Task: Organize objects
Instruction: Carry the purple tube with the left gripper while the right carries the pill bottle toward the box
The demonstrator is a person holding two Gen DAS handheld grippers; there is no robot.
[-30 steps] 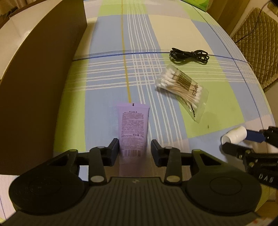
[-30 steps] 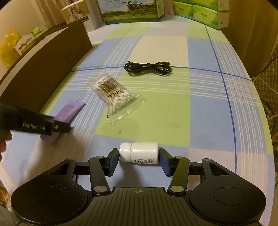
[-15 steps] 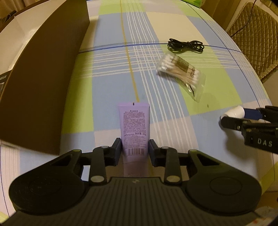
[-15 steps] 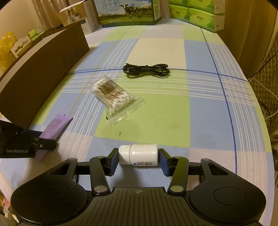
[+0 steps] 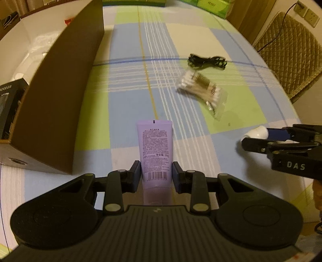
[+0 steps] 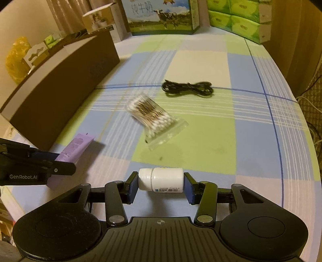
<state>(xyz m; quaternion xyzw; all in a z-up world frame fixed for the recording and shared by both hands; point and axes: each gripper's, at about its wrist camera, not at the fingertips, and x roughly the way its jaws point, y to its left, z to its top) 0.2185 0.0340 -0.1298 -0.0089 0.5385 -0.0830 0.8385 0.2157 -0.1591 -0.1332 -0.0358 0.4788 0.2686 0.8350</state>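
Purple tube clamped in left hand-held gripper (lifted, level).

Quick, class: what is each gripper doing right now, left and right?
Left gripper: shut on the purple tube.
Right gripper: shut on the white bottle, held sideways.

A milk carton box and green tissue packs stand behind.
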